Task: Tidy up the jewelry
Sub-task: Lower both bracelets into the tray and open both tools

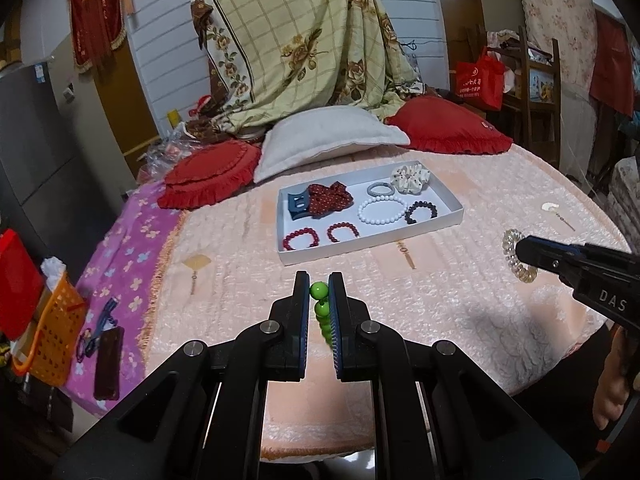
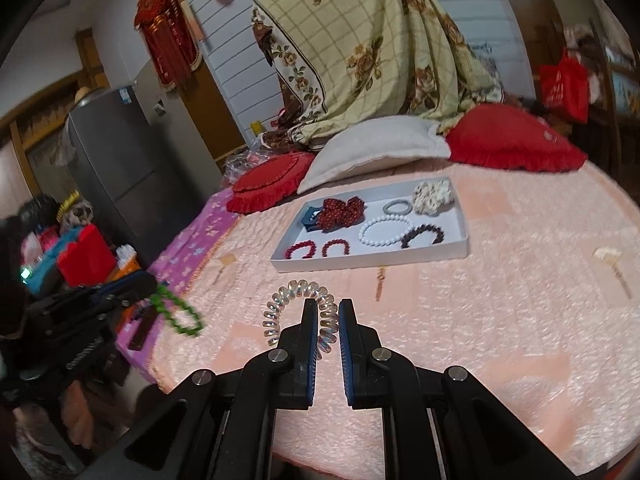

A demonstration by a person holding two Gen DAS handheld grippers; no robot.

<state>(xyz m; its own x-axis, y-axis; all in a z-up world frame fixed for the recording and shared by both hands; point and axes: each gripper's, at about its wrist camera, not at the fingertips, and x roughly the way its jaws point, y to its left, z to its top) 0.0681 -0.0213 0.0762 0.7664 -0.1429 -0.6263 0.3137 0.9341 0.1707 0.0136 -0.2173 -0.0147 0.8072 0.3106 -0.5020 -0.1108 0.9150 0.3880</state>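
On a pink quilted bedspread (image 1: pixel 460 312) before pillows, a white tray (image 1: pixel 372 246) holding two red bead bracelets (image 1: pixel 320 236), a white bead bracelet (image 1: pixel 382 210), a dark bracelet (image 1: pixel 421 213) and scrunchies. Nearer, above the spread: left gripper (image 1: pixel 319 292) clamped tight on a green bead bracelet (image 2: pixel 180 312), its loop dangling. Right gripper (image 2: pixel 329 312) pinched closed on a clear coil hair tie (image 2: pixel 294 304), short of the tray.

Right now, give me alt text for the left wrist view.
The left gripper pinches a green bead bracelet above a pink bedspread. Ahead, a white tray holds bracelets and scrunchies.
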